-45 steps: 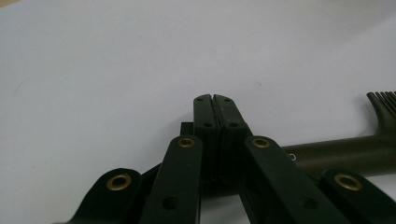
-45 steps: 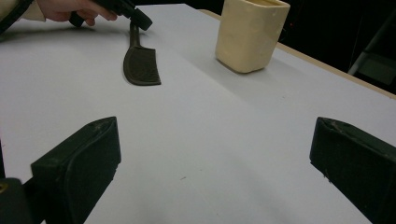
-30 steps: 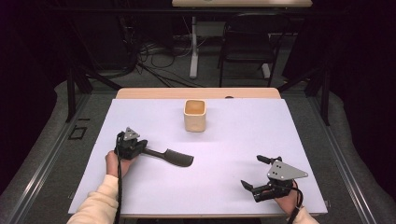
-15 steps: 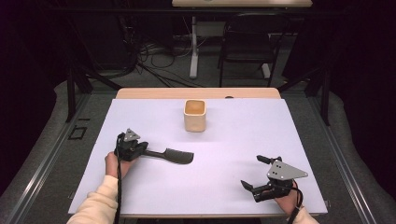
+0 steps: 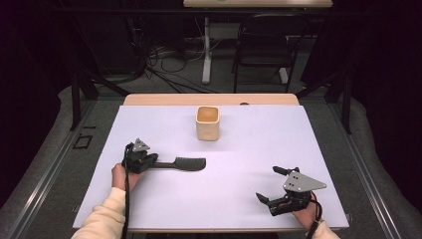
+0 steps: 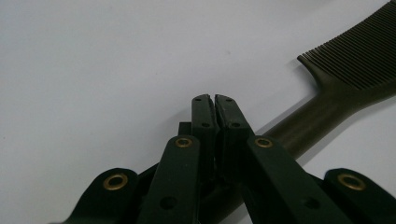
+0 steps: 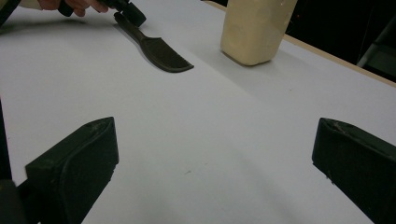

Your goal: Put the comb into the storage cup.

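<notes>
In the high view, the comb (image 5: 181, 163) is seen lying on the table (image 5: 298, 139) before the cup (image 5: 207, 123), its handle gripped by the left gripper (image 5: 149, 162).

In the left gripper view, the jaws are closed on the handle.

In the right gripper view, the right gripper (image 7: 215, 172) is spread wide, with nothing held.
</notes>
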`<act>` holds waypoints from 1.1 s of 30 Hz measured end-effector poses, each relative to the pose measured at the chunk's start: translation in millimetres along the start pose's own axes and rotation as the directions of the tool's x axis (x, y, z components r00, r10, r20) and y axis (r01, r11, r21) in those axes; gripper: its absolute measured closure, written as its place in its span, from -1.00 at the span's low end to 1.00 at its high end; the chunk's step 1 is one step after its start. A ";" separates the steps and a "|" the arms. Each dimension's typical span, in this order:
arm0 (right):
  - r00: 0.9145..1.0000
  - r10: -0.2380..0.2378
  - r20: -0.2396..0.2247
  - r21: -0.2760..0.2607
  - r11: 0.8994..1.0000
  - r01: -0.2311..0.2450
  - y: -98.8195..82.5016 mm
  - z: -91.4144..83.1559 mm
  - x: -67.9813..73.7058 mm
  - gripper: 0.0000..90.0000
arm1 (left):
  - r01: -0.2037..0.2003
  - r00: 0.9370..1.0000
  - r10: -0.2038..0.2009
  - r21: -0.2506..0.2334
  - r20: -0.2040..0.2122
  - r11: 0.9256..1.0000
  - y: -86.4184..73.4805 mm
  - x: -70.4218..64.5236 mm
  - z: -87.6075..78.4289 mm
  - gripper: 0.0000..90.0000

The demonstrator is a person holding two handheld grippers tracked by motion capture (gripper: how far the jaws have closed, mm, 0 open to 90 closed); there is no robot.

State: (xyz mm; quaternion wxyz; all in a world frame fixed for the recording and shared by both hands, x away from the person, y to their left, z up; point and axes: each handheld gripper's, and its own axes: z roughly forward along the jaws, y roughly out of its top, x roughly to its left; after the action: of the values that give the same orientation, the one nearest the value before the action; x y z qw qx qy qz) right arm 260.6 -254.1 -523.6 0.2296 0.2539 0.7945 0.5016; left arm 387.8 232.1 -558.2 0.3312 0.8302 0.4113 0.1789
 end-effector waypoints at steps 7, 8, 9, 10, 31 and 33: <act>1.000 0.000 0.001 0.001 1.000 0.000 0.0 0.3 0.1 -1.00 | 0.007 1.000 -0.008 0.023 0.011 1.000 -0.9 -0.9 0.0 0.96; 1.000 0.000 0.000 0.001 1.000 0.000 0.0 0.3 0.1 -1.00 | 0.007 1.000 -0.008 0.023 0.011 1.000 -0.9 -0.9 0.0 0.96; 1.000 0.000 0.000 0.001 1.000 0.000 0.0 0.3 0.1 -1.00 | 0.009 1.000 -0.010 0.025 0.013 1.000 -1.1 -1.3 0.1 0.96; 1.000 0.000 0.001 0.004 1.000 0.000 0.0 0.4 0.2 -1.00 | 0.009 1.000 -0.009 0.026 0.014 1.000 -1.2 -1.6 -0.2 0.97; 1.000 -0.008 -0.001 0.009 1.000 0.008 0.0 0.9 0.6 -1.00 | 0.001 0.999 -0.003 0.048 0.045 0.999 -2.0 -7.1 -4.4 0.96; 1.000 -0.004 -0.001 0.011 1.000 0.004 0.0 1.0 0.8 -1.00 | 0.001 0.999 -0.004 0.046 0.048 0.999 -1.8 -8.0 -4.2 0.95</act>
State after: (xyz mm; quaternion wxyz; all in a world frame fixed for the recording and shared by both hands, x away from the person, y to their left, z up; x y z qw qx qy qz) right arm 260.5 -252.9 -524.0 0.2290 0.2532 0.7978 0.4969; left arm 379.6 228.2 -556.5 0.3223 0.8411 0.4081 0.1489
